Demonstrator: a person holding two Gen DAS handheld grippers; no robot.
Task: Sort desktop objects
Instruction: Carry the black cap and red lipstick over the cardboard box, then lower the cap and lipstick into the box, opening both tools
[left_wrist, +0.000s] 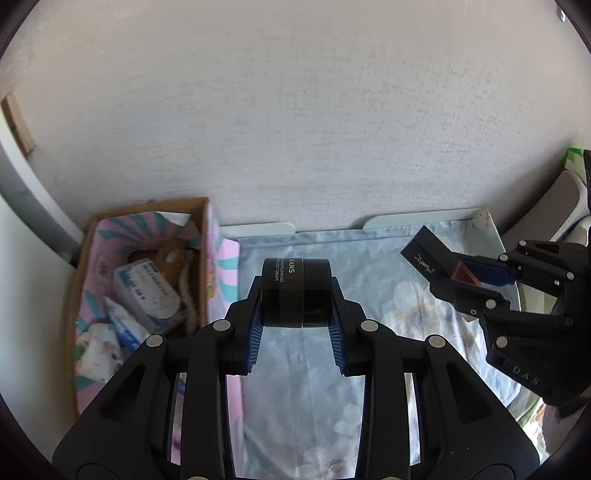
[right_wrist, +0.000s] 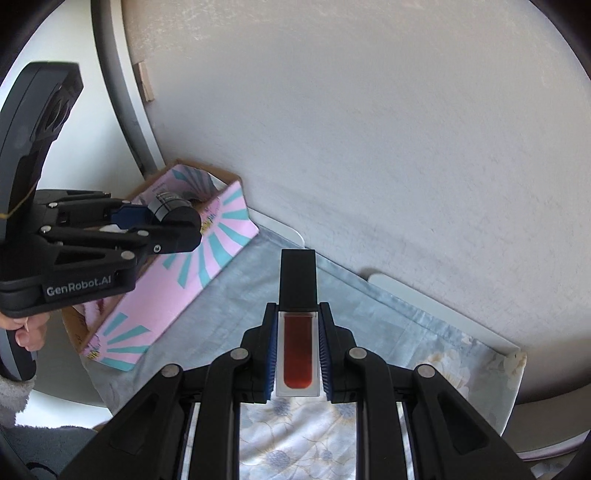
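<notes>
My left gripper (left_wrist: 297, 295) is shut on a black round cream jar (left_wrist: 295, 284), held in the air above the flowered cloth; the same jar (right_wrist: 173, 214) shows from the side in the right wrist view. My right gripper (right_wrist: 298, 343) is shut on a lip gloss (right_wrist: 297, 332) with a clear body of red liquid and a tall black cap. In the left wrist view that lip gloss (left_wrist: 432, 258) sits at the right, cap pointing up and left. The cardboard box (left_wrist: 88, 236) with pink and teal lining stands to the left and holds several white packets and a brown item.
A pale blue flowered cloth (left_wrist: 303, 387) covers the tabletop against a textured white wall (left_wrist: 295, 129). The pink box side (right_wrist: 207, 266) lies left of the right gripper. A person's hand (right_wrist: 29, 332) grips the left tool. White table edge (right_wrist: 443, 306) runs along the wall.
</notes>
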